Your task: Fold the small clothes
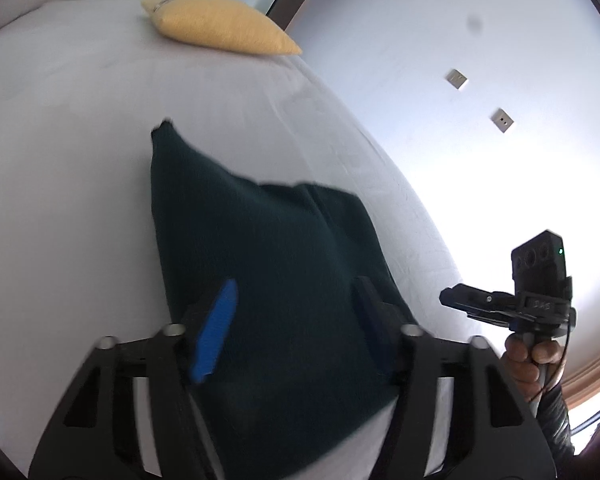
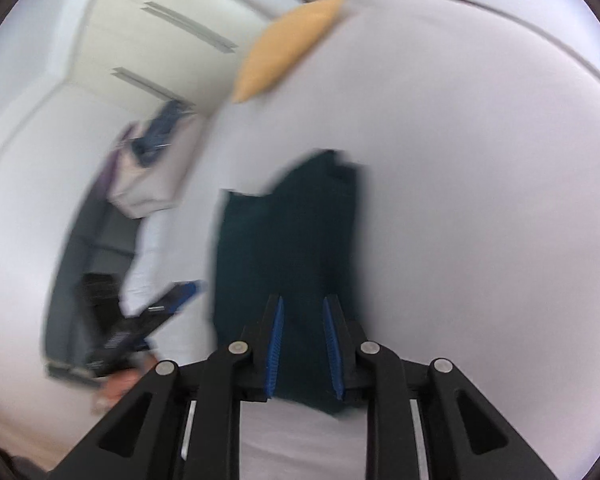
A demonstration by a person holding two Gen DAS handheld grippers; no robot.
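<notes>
Floppy, light dark-green knit garment [image 1: 268, 280] on the white bed [image 1: 80, 140], so I'd pinch corners; left tool [image 1: 296, 304] gapes wide, right tool [image 2: 303, 340] narrower, both empty.

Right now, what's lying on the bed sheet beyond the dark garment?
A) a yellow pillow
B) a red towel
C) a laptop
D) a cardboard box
A: a yellow pillow lies on the white bed sheet past the far end of the dark green garment; the right wrist view shows the same pillow, blurred.
</notes>
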